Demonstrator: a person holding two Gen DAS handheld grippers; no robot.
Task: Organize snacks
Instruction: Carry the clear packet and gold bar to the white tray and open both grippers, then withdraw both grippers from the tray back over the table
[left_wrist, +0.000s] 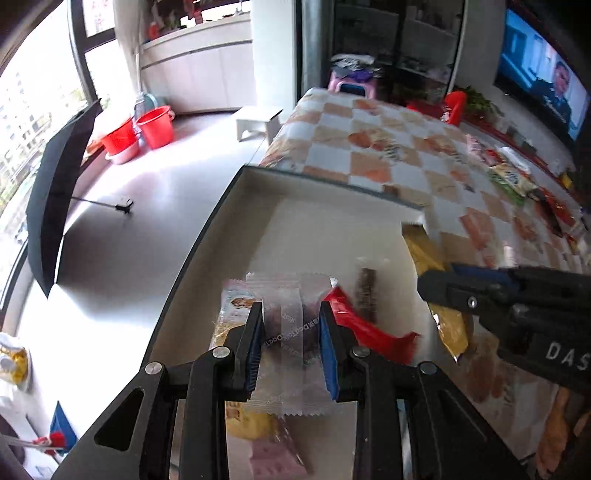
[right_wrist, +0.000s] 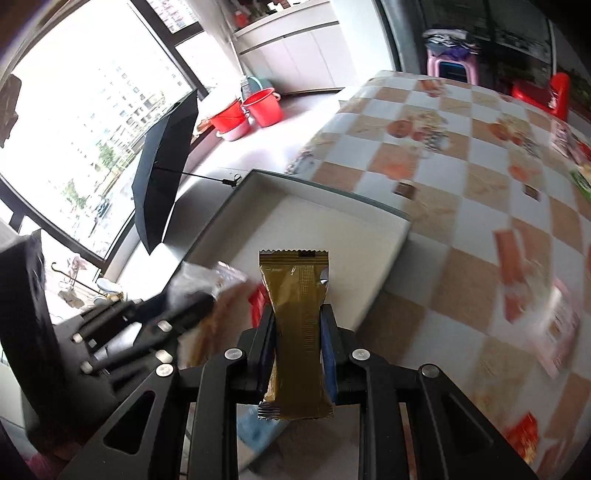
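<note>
Over the surface with its orange-and-white checked oilcloth (right_wrist: 436, 155), we were partway through the sorting. The large shallow white tray with a dark rim (left_wrist: 325, 184) sat at the near edge of that surface, and most of its floor toward the far wall was bare. Its near end already held a small heap: a crumpled red foil wrapper (left_wrist: 364, 325), a thin dark brown stick in clear film (left_wrist: 367, 291), a yellow packet (left_wrist: 247, 424) and a pale pink one (left_wrist: 273, 461), the last two partly hidden under our left claw, so we could not tell how they lay against each other.

Plenty was left. Loose packets were scattered along the far right of the surface, among them a green-and-yellow bag (left_wrist: 509, 181) and several red ones too blurred to name.

Our left claw (left_wrist: 291, 347) was clenched on a clear-film packet with a dark cake inside (left_wrist: 288, 332), held above the heap in the tray. Our right claw (right_wrist: 299, 354) was clamped tight on a long olive-gold foil sachet (right_wrist: 299, 332), held upright over the tray's near right side, not yet let go. We judged that both would go down into the tray next.
</note>
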